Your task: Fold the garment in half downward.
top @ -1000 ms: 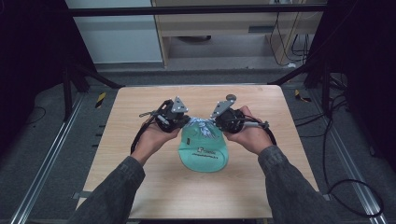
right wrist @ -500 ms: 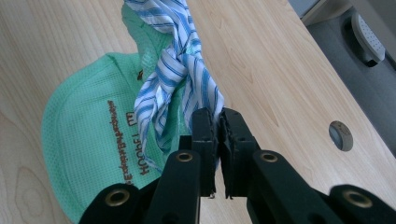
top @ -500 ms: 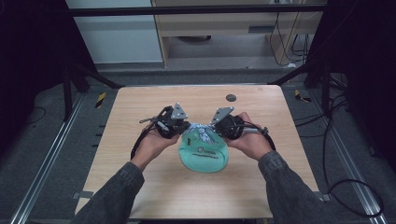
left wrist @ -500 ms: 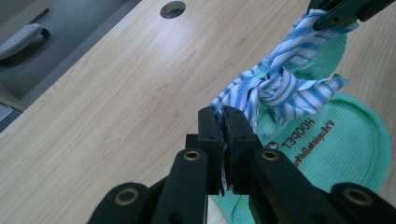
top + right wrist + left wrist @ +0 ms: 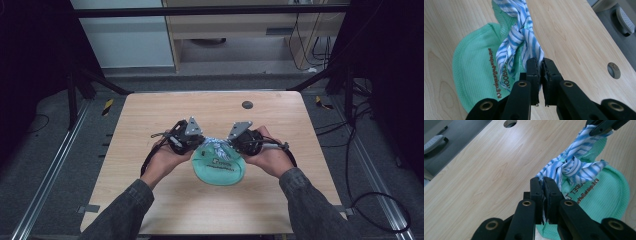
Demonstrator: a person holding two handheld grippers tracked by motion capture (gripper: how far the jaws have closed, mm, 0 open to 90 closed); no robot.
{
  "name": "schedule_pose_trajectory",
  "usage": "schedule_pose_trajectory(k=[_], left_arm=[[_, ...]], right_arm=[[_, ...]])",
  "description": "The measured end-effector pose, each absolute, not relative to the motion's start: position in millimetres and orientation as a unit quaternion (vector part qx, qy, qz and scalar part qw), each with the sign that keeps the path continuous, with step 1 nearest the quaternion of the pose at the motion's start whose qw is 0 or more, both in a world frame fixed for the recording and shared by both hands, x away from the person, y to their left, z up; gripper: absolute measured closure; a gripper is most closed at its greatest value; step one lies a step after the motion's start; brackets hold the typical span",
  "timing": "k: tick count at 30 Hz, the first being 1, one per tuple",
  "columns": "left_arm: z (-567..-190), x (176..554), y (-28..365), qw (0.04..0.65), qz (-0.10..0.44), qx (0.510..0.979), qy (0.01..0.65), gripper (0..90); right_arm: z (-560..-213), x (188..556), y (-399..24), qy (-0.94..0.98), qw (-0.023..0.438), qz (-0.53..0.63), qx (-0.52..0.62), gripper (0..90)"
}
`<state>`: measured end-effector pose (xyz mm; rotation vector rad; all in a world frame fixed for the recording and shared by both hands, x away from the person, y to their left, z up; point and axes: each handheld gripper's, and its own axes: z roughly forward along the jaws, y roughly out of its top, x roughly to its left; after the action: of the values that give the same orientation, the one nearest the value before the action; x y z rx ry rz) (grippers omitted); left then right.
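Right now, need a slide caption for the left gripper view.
Left hand-held gripper clamps one end of a knotted blue-striped cloth over a green mesh bag.

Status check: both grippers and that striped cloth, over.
Left gripper shut on striped cloth. Right gripper shut on its other end. Knotted cloth stretched between them over green mesh bag. Nothing in the way.

Green bag (image 5: 599, 195) print partly hidden by striped cloth (image 5: 571, 165); unreadable.
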<state>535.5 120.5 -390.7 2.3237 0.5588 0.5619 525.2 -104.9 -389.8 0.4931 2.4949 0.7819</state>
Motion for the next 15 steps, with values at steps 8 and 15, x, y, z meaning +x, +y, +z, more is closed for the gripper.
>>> schedule_pose_trajectory(k=[8,15], left_arm=[[-404.4,525.2,121.8,0.337,0.211,0.893,0.209,86.6],[-417.7,519.2,126.2,0.337,0.2,0.895,0.212,86.6]], right_arm=[[-402.2,517.8,-105.7,0.913,0.233,0.285,0.175,84.3],[-415.0,511.5,-104.6,0.915,0.224,0.288,0.17,84.3]])
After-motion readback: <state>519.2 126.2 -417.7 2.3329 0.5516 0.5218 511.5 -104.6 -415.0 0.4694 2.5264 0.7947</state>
